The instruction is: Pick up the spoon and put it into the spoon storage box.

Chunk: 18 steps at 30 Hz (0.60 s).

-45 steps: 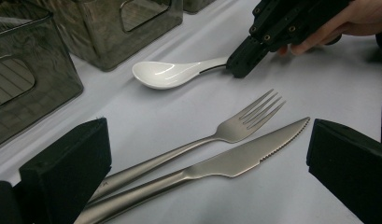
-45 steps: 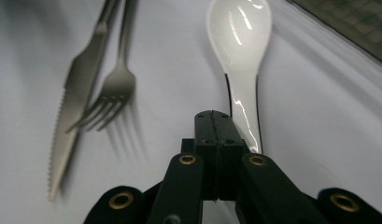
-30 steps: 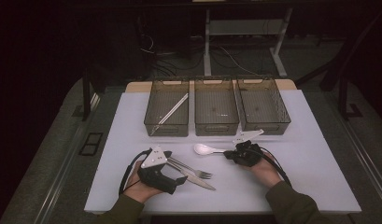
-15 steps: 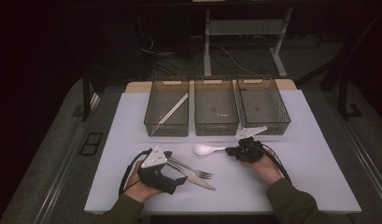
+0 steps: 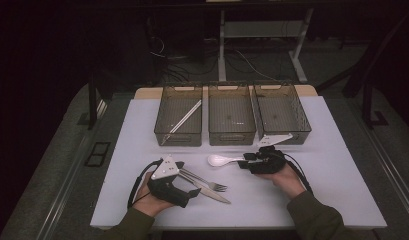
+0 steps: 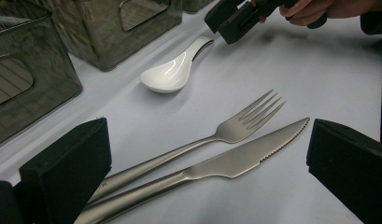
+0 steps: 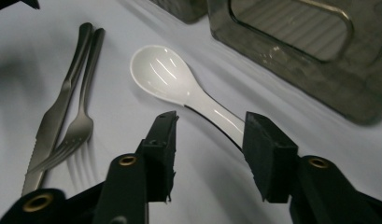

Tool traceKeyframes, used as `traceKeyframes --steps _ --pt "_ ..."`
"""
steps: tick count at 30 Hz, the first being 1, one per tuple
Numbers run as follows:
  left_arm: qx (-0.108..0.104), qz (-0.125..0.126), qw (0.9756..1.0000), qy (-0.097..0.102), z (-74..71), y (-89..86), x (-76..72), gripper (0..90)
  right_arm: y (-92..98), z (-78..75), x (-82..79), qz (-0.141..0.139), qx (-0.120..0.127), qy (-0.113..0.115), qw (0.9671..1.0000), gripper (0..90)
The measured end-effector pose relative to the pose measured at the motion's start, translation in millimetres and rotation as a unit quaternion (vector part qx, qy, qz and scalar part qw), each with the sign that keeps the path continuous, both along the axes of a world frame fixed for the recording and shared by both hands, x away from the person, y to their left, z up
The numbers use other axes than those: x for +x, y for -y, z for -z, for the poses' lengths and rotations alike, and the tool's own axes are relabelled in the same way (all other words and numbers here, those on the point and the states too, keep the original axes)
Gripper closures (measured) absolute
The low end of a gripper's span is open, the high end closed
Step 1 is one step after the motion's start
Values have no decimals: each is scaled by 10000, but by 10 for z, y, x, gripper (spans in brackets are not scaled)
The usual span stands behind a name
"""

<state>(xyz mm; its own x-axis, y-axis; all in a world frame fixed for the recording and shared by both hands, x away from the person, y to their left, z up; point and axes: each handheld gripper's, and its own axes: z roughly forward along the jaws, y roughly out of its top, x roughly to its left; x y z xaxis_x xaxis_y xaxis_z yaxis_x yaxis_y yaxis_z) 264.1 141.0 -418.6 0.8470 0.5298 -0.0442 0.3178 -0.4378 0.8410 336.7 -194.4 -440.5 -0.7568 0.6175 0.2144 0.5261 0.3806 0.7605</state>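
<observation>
A white ceramic spoon (image 5: 218, 160) (image 6: 172, 72) (image 7: 165, 77) lies mid-table, bowl to the left. My right gripper (image 5: 244, 161) (image 7: 209, 126) (image 6: 226, 23) is at its handle end. Its jaws have just been opening and now stand apart on either side of the handle without pressing it. A steel fork (image 5: 207, 182) (image 6: 235, 130) (image 7: 79, 126) and a knife (image 5: 212, 192) (image 6: 240, 158) (image 7: 48, 121) lie side by side near the front. My left gripper (image 5: 188, 182) (image 6: 207, 135) rests wide open around their handles.
Three dark see-through bins stand in a row at the back: left (image 5: 164, 131), middle (image 5: 231, 135), right (image 5: 298, 117). The left one holds a pair of pale chopsticks (image 5: 184, 117). The white tabletop (image 5: 332, 170) ends close in front of both hands.
The right gripper has shifted slightly at the spoon's handle. The left gripper, fork, knife and spoon lie where they were.
</observation>
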Motion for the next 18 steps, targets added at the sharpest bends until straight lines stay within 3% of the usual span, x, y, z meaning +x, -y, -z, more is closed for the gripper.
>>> traceKeyframes --steps 6,13,18 --pt "-11 -6 10000 -32 13 8 4 0 -130 -48 55 -152 33 62 9999 425" --pt "-24 0 10000 -58 23 1 9 0 -273 -92 190 -245 158 68 9996 418" --pt "-51 -11 10000 -63 26 -3 13 0 -422 -60 278 -387 100 -25 9992 420"
